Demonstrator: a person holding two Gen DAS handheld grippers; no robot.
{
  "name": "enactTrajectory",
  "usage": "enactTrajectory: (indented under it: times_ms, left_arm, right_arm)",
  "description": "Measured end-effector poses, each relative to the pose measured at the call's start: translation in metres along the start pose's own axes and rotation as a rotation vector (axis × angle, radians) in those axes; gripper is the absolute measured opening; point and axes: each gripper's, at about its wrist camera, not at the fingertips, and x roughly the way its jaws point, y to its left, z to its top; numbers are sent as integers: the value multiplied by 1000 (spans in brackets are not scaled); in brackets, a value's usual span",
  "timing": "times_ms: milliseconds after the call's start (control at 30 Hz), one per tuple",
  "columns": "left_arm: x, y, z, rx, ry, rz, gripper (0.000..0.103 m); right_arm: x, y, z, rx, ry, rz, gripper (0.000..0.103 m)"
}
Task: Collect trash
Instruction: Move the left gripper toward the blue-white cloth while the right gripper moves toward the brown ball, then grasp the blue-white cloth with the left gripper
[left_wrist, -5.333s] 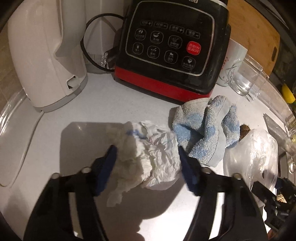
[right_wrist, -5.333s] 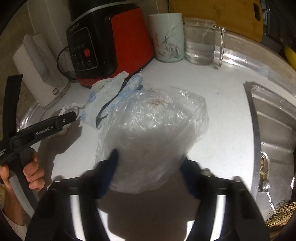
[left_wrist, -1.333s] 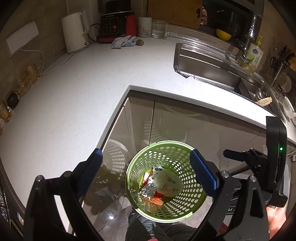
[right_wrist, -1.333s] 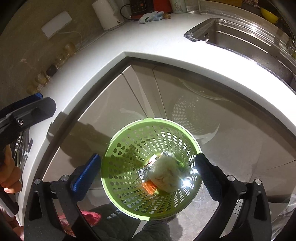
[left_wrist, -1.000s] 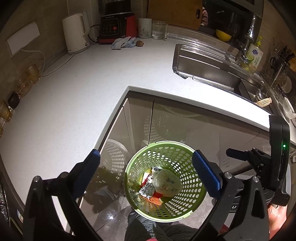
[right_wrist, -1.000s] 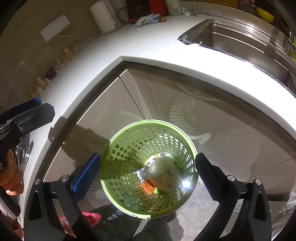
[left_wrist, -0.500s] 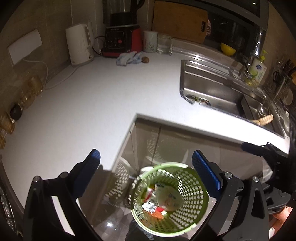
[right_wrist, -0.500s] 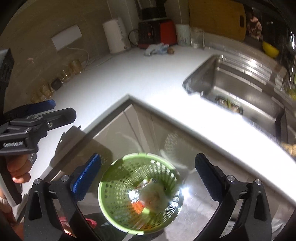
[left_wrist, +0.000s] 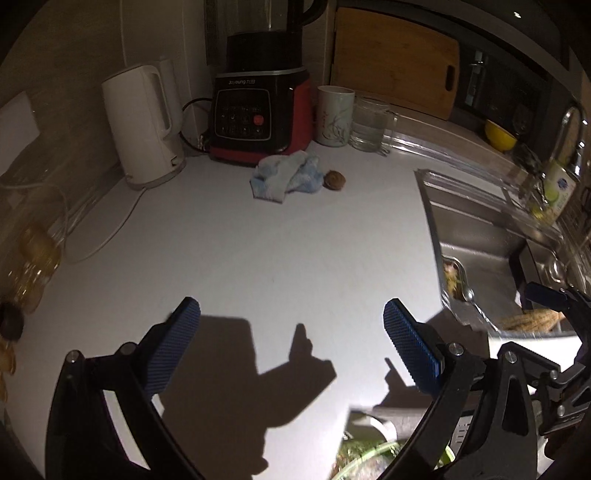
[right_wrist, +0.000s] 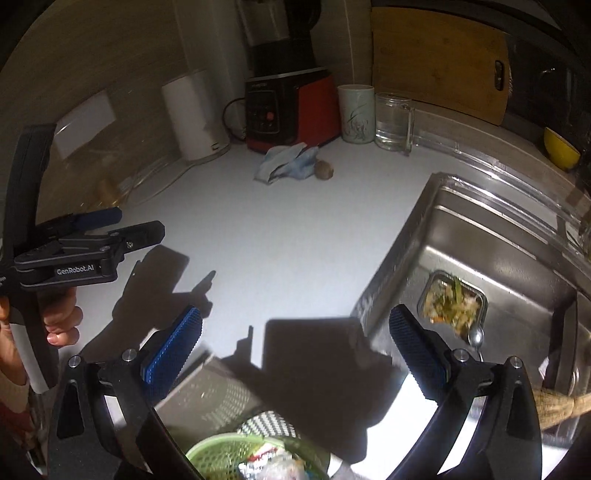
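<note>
Both cameras have swung up from the bin (right_wrist: 236, 456) to the counter (left_wrist: 258, 258); only its green rim now shows at the bottom edge, trash inside. My left gripper (left_wrist: 291, 332) and right gripper (right_wrist: 295, 334) both hang wide and empty above the counter, as before. By the blender (left_wrist: 258, 118), the blue cloth (left_wrist: 286, 177) lies with a brown lump (left_wrist: 334, 180) just beside it.

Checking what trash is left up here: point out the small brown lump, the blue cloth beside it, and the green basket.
small brown lump (left_wrist: 334, 180), left wrist view, its rounded top.
blue cloth (left_wrist: 286, 178), left wrist view, the crumpled middle.
green basket (right_wrist: 218, 454), right wrist view, its perforated rim.
</note>
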Motion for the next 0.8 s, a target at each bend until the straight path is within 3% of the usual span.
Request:
enactTrajectory:
  times_ms: [400,533,800]
  left_arm:
    - [163,18,105,-47,-5,-37,95]
    - [203,19,123,-41,13,-25,94]
    - [254,24,132,-49,87,-40,76]
  right_arm:
    - [93,-38,74,51,34,-51,101]
    - [115,-49,87,61,47,-49,101]
    - [151,-58,101,82,67,-36,101]
